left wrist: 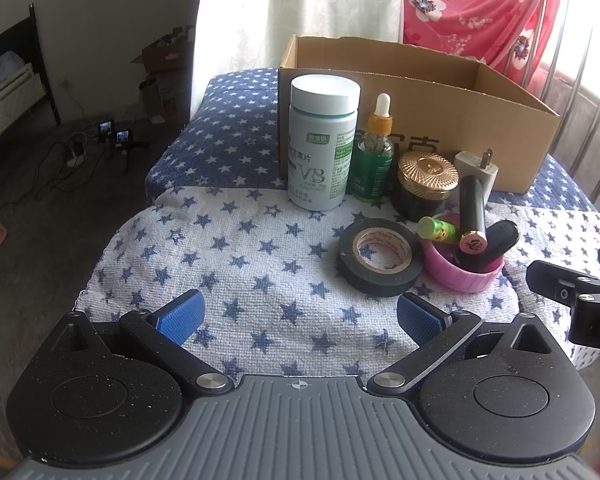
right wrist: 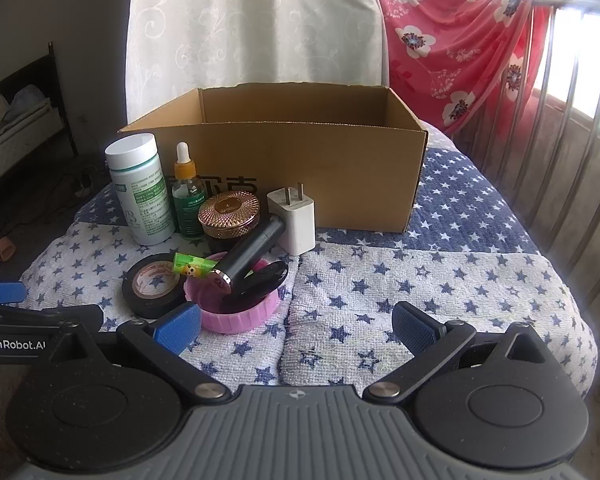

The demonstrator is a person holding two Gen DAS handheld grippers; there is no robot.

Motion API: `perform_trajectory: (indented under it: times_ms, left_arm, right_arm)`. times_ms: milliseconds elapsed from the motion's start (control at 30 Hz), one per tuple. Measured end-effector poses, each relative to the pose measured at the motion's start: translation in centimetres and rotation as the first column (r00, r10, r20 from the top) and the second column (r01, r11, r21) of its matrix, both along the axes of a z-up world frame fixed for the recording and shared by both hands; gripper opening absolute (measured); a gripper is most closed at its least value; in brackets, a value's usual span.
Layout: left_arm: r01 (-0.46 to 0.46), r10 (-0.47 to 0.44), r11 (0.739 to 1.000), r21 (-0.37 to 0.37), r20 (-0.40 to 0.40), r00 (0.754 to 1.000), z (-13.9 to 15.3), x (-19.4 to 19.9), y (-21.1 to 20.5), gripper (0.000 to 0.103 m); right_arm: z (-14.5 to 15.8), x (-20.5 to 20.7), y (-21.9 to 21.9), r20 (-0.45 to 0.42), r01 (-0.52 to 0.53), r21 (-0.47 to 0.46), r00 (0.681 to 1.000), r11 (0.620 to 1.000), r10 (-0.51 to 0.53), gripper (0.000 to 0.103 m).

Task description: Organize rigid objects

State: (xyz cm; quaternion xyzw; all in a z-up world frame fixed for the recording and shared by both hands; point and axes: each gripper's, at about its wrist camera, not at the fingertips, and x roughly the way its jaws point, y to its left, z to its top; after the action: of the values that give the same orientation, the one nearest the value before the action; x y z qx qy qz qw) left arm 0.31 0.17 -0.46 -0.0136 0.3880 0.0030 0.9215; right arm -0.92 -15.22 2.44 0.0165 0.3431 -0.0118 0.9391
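An open cardboard box (left wrist: 480,120) (right wrist: 300,168) stands at the back of the star-patterned cloth. In front of it stand a white vitamin bottle (left wrist: 322,144) (right wrist: 140,192), a green dropper bottle (left wrist: 374,156) (right wrist: 187,200), a dark jar with a gold lid (left wrist: 426,184) (right wrist: 228,216) and a white charger plug (left wrist: 480,168) (right wrist: 294,220). A roll of black tape (left wrist: 378,256) (right wrist: 154,286) lies beside a pink dish (left wrist: 460,268) (right wrist: 240,304) holding a black tube (left wrist: 474,216) (right wrist: 252,252), a green lip balm (left wrist: 436,230) (right wrist: 192,266) and a black oval object (left wrist: 496,240) (right wrist: 260,280). My left gripper (left wrist: 300,316) and right gripper (right wrist: 296,324) are open and empty, short of the objects.
A red flowered cloth (right wrist: 460,48) hangs over a metal rail (right wrist: 560,80) at the right. A white curtain (right wrist: 252,20) hangs behind the box. Cables and small devices (left wrist: 112,136) lie on the floor at the left, with cardboard boxes (left wrist: 164,72) beyond.
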Motion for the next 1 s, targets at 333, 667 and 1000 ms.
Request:
perform_trajectory:
  times_ms: [333, 667, 1000]
  left_arm:
    - [-0.001, 0.001, 1.0, -0.002, -0.005, 1.0, -0.06, 0.19, 0.06, 0.103]
    - [-0.001, 0.001, 1.0, -0.002, -0.008, 1.0, -0.21, 0.21, 0.24, 0.103]
    - [-0.003, 0.003, 1.0, -0.005, -0.01, 1.0, -0.24, 0.34, 0.35, 0.103]
  right_arm:
    - [-0.07, 0.16, 0.01, -0.004, 0.0, 0.002, 1.0, 1.0, 0.0, 0.103]
    - [-0.1, 0.31, 0.06, -0.006, -0.001, 0.001, 1.0, 1.0, 0.001, 0.103]
    - [-0.1, 0.48, 0.08, -0.008, -0.004, 0.002, 1.0, 1.0, 0.004, 0.103]
